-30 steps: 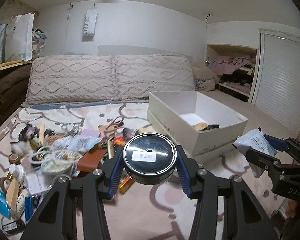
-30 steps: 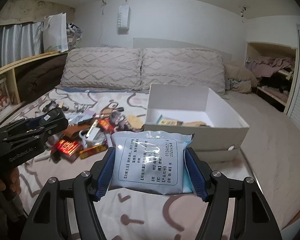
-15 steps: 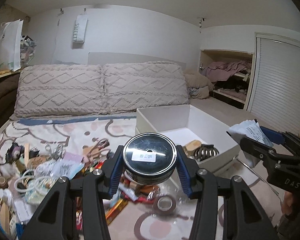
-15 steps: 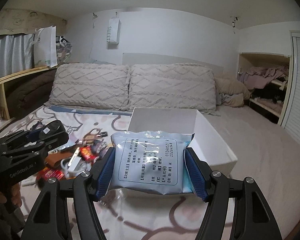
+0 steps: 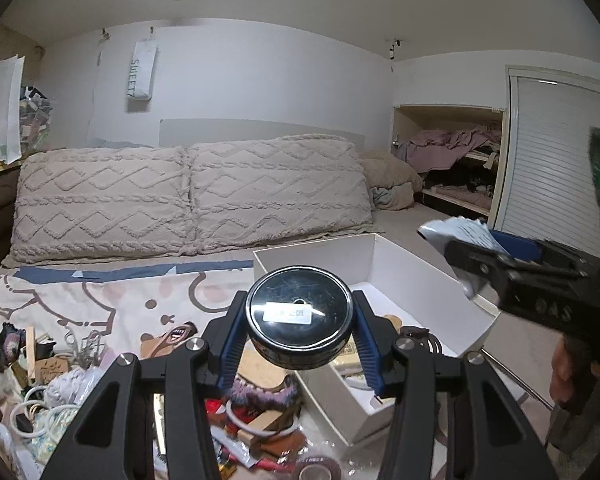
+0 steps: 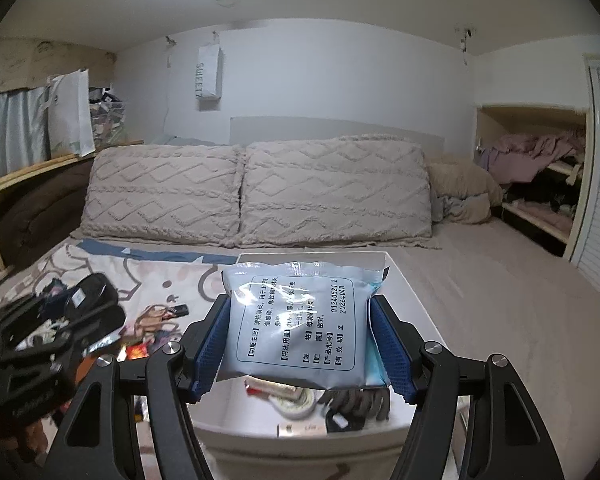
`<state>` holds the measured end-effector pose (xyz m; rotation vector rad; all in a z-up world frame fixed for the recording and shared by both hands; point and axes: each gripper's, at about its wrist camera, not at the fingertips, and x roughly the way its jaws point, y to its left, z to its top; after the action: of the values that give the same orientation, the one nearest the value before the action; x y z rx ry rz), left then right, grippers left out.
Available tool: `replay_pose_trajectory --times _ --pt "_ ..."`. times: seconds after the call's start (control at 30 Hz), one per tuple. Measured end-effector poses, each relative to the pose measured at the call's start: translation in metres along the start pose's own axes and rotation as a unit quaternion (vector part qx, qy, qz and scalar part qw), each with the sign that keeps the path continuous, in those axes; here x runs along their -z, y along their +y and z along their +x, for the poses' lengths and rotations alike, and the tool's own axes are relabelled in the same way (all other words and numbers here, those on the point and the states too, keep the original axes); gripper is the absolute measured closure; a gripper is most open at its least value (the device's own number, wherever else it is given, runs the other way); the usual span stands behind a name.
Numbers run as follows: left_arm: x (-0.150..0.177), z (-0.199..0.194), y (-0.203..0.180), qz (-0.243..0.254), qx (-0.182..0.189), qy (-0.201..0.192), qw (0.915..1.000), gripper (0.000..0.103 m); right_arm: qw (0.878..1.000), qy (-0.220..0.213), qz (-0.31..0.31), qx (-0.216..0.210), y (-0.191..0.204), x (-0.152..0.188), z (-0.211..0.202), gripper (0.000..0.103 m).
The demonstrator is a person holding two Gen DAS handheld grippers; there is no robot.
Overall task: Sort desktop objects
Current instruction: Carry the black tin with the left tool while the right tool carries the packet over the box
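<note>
Bedroom, patterned bedspread [image 5: 100, 300] littered with clutter. Both grippers have advanced toward the white box [image 5: 432, 276] over the past second. Left gripper [image 5: 299, 332] clamps a round black tin [image 5: 299, 316] at the box's near-left corner; right gripper [image 6: 302, 332] grips a pale-blue medicine sachet [image 6: 300, 320] above the box interior. Drop-off looks imminent.

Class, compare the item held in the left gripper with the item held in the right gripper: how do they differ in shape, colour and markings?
The round tin is a dark, glossy disc; the sachet is a flat, pale blue, roughly rectangular packet. The tin bears one small white label; the sachet carries a large panel of printed text. Both are clamped between blue finger pads, above or near the white box.
</note>
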<state>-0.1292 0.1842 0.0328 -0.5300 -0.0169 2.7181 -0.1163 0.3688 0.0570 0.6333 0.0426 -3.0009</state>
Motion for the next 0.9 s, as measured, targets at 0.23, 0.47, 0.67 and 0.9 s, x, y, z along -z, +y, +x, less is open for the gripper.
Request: replay_pose_trajectory --times 0.23,0.47,0.67,0.9 --pt "-0.008 0.034 -0.011 0.014 -0.001 0.01 0.9999 0.054 0.999 0.042 0.001 0.013 -0.023 -0.01 0.051 0.034" --pt "-0.006 0.066 -0.015 0.009 0.0 0.032 0.9995 0.054 0.995 0.091 0.035 0.015 -0.051 -0.009 0.098 0.034" --pt "-0.014 0.093 -0.023 0.018 0.006 0.045 0.9988 0.054 0.99 0.127 0.056 0.027 -0.061 0.001 0.128 0.034" --pt "-0.035 0.126 -0.021 0.0 0.015 0.065 0.9978 0.054 0.986 0.147 0.078 0.018 -0.067 0.0 0.148 0.034"
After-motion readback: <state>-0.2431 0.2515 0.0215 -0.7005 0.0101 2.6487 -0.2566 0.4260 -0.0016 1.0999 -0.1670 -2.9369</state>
